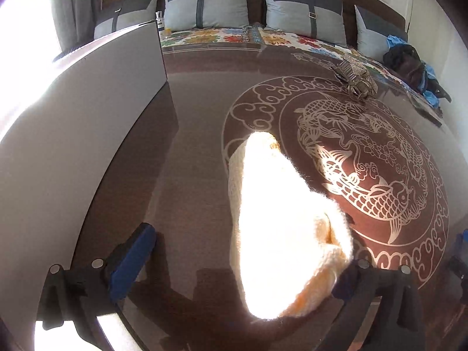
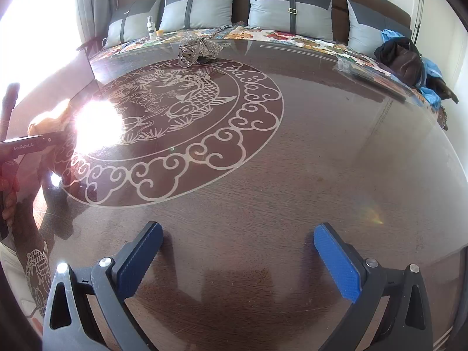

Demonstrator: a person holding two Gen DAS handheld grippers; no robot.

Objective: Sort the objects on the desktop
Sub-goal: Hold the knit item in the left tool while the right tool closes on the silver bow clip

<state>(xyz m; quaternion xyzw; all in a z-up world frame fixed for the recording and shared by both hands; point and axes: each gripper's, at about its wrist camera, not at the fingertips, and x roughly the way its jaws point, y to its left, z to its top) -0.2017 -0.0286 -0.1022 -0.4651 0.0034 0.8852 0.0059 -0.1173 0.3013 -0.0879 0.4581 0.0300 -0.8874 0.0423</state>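
Note:
A cream-yellow knitted piece [image 1: 278, 219] lies on the dark glass-topped table [image 1: 199, 111], overexposed by sunlight. My left gripper [image 1: 242, 266] stands wide open around its near end. The left blue pad [image 1: 131, 263] is well clear of the knit, while the knit drapes over and hides the right pad. In the right wrist view the knit [image 2: 49, 122] shows at the far left beside the left gripper's body, which a hand holds. My right gripper [image 2: 238, 253] hangs open over bare table [image 2: 321, 146], nothing between its fingers.
A white box [image 1: 87, 117] stands at the table's left. A silver mesh ornament [image 1: 356, 79] [image 2: 199, 46] sits near the far edge. Behind the table, a bench holds cushions, a small bottle [image 2: 151, 27] and a dark bag [image 2: 400, 55]. Sun glare covers the left side.

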